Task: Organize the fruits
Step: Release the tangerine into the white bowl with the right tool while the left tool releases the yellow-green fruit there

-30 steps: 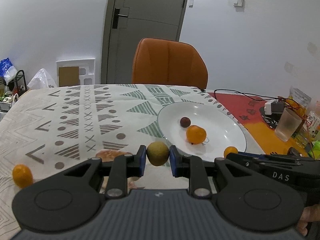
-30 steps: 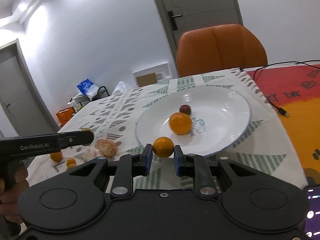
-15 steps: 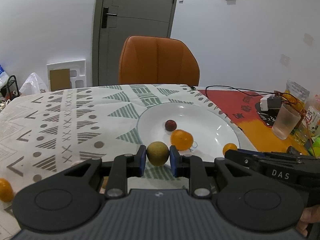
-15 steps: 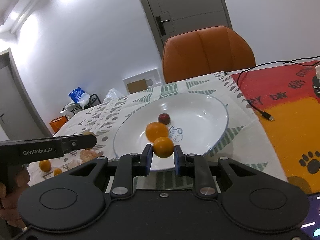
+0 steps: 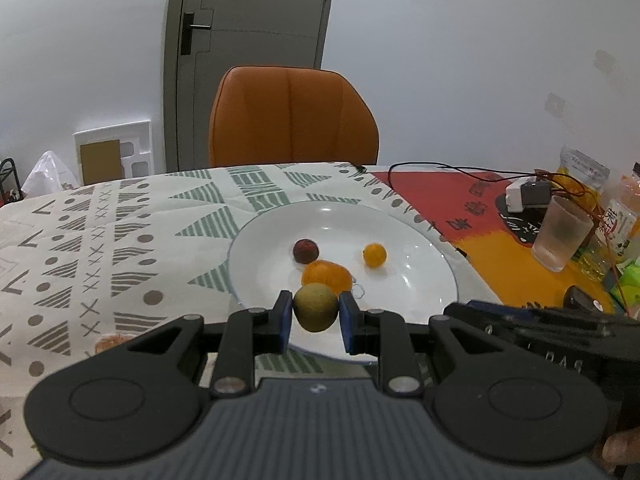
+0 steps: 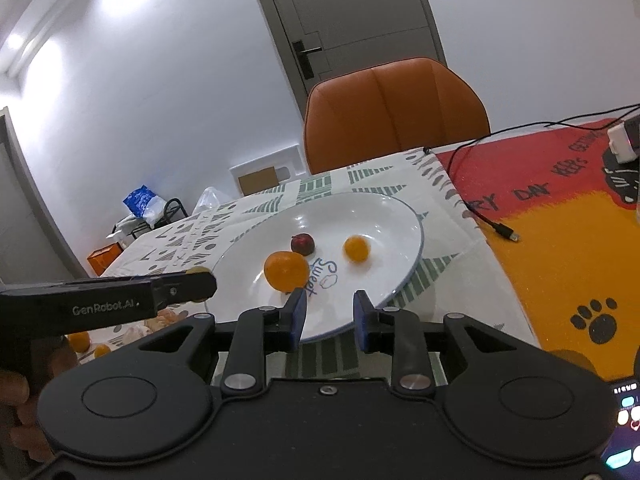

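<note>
White plate [image 5: 436, 268] w/ thin blue rim sits on patterned cloth [image 5: 120, 232]; holds big orange [image 5: 326, 274], small orange [image 5: 375, 255], dark red fruit [image 5: 305, 250]. Left gripper [image 5: 315, 316] clamps a dull green-brown fruit [image 5: 315, 307] over plate's near edge. Right gripper [image 6: 329, 312] gapes, nothing btwn pads, at near rim. Plate's right half bare.

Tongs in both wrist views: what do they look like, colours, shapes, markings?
Both match. The left tongs and right tongs have black linkage arms on silver pivot pins, blue pads, and two round black discs on the body. The left's side reads "GenRobot.AI" in grey. No cables or sleeves visible.
</note>
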Demonstrator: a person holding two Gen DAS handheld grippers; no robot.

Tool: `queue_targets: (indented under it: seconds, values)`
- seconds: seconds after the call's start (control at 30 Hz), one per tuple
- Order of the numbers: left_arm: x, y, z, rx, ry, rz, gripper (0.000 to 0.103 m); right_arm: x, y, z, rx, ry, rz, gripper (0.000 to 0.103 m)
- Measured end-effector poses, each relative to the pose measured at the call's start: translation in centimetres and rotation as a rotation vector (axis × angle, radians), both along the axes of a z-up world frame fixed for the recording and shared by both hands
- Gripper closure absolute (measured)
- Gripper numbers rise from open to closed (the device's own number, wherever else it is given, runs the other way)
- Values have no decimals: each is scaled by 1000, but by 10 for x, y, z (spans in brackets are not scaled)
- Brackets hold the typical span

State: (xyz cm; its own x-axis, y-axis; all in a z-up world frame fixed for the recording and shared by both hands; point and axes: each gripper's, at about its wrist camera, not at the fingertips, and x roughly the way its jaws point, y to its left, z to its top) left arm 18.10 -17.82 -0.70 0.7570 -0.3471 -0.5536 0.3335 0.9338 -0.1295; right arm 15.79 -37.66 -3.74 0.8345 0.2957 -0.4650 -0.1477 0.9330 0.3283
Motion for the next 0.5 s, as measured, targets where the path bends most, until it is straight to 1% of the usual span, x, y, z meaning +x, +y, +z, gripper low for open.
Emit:
queue_targets:
  seconds: [0.17, 0.2, 0.3, 0.43, 0.5]
  values:
    - [4, -2, 7, -3, -28, 9, 79, -4, 0, 1, 6, -4, 5, 76]
    - [4, -3, 8, 0, -40, 11, 76, -4, 0, 1, 7, -5, 3, 76]
    - [5, -2, 10, 18, -52, 13, 72, -6, -2, 0, 14, -7, -1, 76]
    - [4, 9, 5, 23, -21, 38, 67, -7, -1, -2, 19, 1, 0, 75]
    - [2, 15, 2, 28, -9, 55, 58, -6, -1, -4, 23, 4, 1, 75]
